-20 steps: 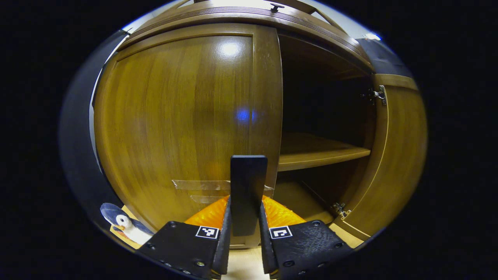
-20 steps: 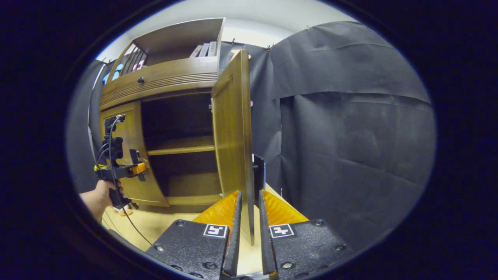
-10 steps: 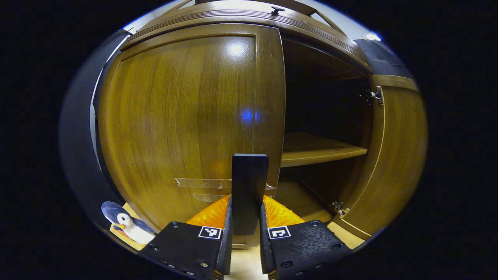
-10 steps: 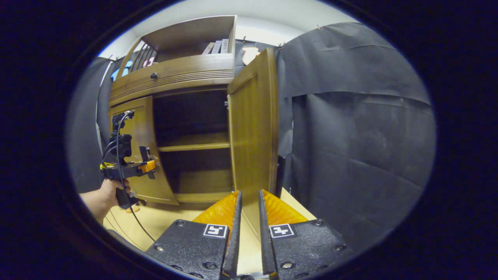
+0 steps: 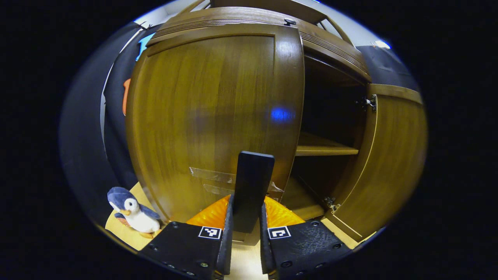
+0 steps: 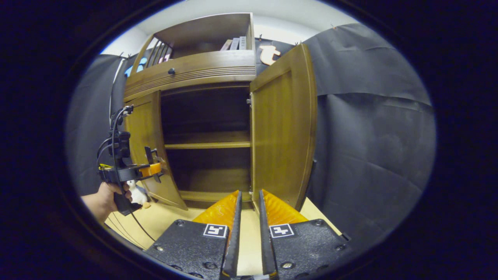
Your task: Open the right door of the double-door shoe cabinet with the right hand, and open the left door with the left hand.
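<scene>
Left gripper (image 5: 245,217) clamped on the dark handle (image 5: 252,186) of the left door (image 5: 210,116), door at 12 o'clock, partly swung out. Right gripper (image 6: 249,217) narrow, holding nothing; right door (image 6: 282,132) wide open at 1 o'clock. Shelf (image 6: 206,145) inside cabinet (image 6: 194,70). Toy penguin (image 5: 132,212) at 9 o'clock on floor (image 5: 120,233), beside left door.

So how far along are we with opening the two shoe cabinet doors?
Done: the right door stands wide open, and the right gripper is off it, fingers nearly closed on nothing. In hand: the left gripper is shut on the black handle of the left door, which stands partly swung out in the right gripper view. Left: swing that door fully open and let go.
</scene>
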`<state>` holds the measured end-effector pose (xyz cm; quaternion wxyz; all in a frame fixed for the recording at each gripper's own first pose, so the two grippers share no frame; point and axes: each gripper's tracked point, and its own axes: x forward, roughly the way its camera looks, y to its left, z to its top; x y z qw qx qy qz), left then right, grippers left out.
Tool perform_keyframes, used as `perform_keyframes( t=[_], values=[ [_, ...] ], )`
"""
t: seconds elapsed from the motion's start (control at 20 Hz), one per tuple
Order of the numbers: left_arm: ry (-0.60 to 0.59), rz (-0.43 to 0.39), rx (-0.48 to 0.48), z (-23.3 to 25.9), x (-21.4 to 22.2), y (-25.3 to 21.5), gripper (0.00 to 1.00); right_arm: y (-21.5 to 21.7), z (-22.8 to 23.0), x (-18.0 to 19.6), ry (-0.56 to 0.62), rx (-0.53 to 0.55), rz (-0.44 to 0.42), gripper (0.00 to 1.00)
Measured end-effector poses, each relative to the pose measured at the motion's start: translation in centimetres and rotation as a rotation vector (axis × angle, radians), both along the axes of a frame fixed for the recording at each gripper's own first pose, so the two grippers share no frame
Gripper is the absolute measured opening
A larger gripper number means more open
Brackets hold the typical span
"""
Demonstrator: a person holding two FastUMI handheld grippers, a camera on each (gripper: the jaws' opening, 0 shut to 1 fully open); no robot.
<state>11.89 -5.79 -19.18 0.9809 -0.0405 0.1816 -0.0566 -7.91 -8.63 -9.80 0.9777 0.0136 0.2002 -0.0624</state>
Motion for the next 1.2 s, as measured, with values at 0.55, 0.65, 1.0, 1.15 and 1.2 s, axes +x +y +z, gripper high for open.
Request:
perform_keyframes(
  t=[0.55, 0.65, 1.0, 1.15, 1.2],
  values=[
    [0.002, 0.059, 0.018, 0.5, -4.9, 2.9, 0.38, 4.1, -1.4, 1.8, 0.009, 0.018, 0.143, 0.29],
    [0.004, 0.078, 0.019, 0.6, -5.8, 3.6, 0.29, 5.0, -1.9, 2.2, 0.022, 0.022, 0.17, 0.29],
    [0.008, 0.12, 0.015, 0.9, -8.3, 5.7, 0.29, 8.9, -2.1, 3.6, 0.018, 0.027, 0.278, 0.39],
    [0.007, 0.141, 0.028, 1.0, -9.3, 6.8, 0.29, 9.6, -2.5, 4.3, 0.015, 0.018, 0.307, 0.48],
    [0.006, 0.149, 0.032, 1.0, -9.6, 7.2, 0.29, 9.9, -2.6, 4.6, 0.017, 0.018, 0.313, 0.55]
  ],
)
